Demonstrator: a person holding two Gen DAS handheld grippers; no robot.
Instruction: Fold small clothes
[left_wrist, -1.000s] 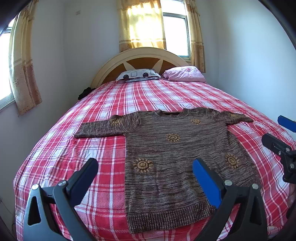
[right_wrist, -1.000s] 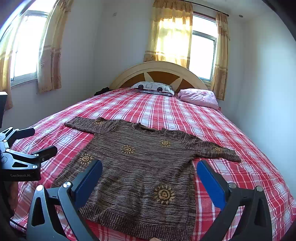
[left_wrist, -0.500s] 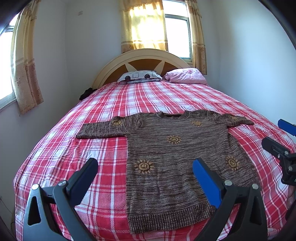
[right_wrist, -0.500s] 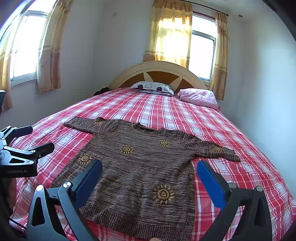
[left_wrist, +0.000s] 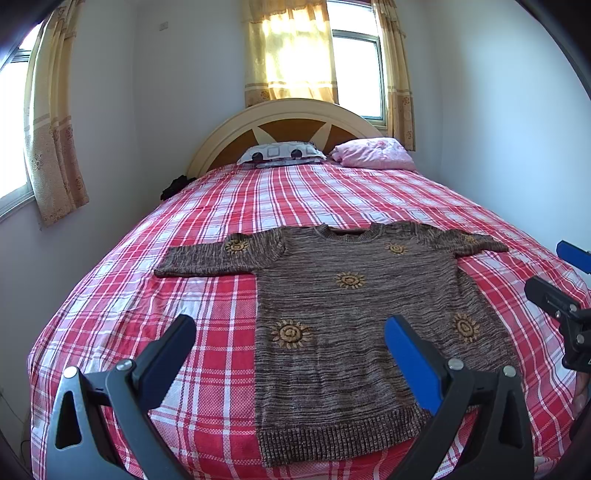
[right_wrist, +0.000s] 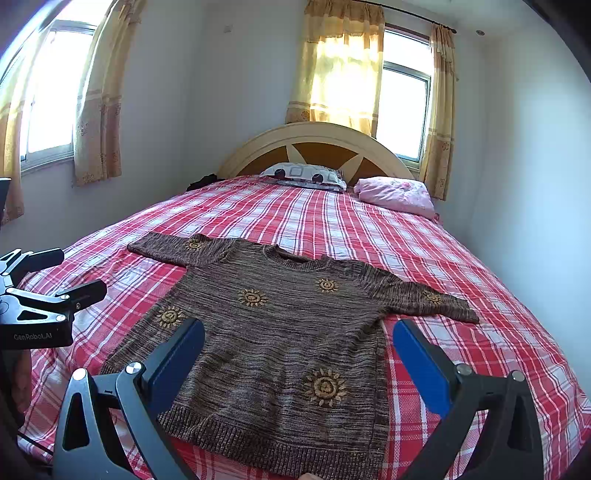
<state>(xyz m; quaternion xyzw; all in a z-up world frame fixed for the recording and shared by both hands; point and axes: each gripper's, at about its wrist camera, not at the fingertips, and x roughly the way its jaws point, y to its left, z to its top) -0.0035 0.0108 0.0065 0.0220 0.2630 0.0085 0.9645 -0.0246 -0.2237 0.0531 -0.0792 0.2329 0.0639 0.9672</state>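
A brown knit sweater (left_wrist: 354, 306) with yellow sun patches lies flat and spread out on the bed, both sleeves out to the sides, hem toward me. It also shows in the right wrist view (right_wrist: 280, 332). My left gripper (left_wrist: 291, 343) is open and empty, held above the hem's left part. My right gripper (right_wrist: 299, 343) is open and empty, above the hem's right part. Each gripper shows at the edge of the other's view, the right one (left_wrist: 565, 299) and the left one (right_wrist: 48, 291).
The bed (left_wrist: 229, 295) has a red and white checked cover. A patterned pillow (left_wrist: 280, 153) and a pink pillow (left_wrist: 373, 153) lie by the headboard (left_wrist: 291, 122). A dark item (left_wrist: 177, 184) sits at the far left edge. Walls stand close on both sides.
Both views have tilted up slightly, so the sweater sits a little lower in frame. The sweater has not moved and both grippers stay open.
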